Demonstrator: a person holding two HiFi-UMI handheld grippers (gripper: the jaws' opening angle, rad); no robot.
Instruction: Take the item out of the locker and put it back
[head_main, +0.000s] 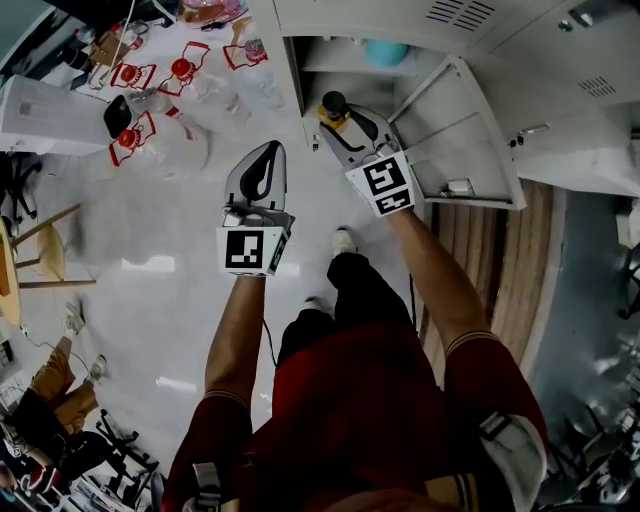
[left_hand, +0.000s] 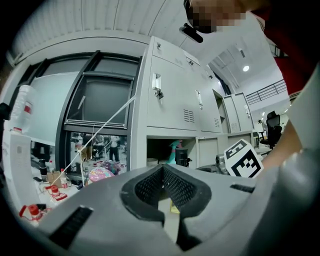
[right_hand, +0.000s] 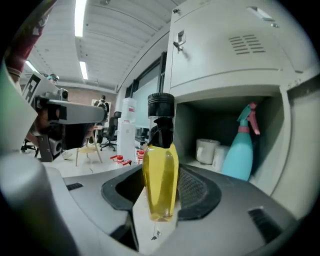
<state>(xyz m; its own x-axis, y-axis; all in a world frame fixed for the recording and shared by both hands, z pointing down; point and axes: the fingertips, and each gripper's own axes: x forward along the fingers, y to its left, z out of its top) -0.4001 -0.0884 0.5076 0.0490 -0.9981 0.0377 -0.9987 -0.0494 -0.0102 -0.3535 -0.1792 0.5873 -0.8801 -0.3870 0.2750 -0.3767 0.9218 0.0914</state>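
A slim bottle of yellow liquid (right_hand: 160, 185) with a black cap (head_main: 332, 103) stands upright between the pads of my right gripper (right_hand: 161, 172), which is shut on it. It hangs just in front of the open locker compartment (right_hand: 200, 112), outside the shelf. Inside stand a teal spray bottle (right_hand: 240, 150) and white cups (right_hand: 206, 150). In the head view my right gripper (head_main: 340, 118) reaches toward the locker opening beside its swung-out door (head_main: 455, 130). My left gripper (head_main: 268, 150) is to its left, away from the locker, its pads (left_hand: 150, 187) together at the tips and holding nothing.
Clear jugs with red handles (head_main: 150, 130) lie on the pale floor at the left, by a white box (head_main: 45, 115). A strip of wooden floor (head_main: 510, 260) runs at the right. More grey locker doors (left_hand: 170, 95) stand shut above the open compartment.
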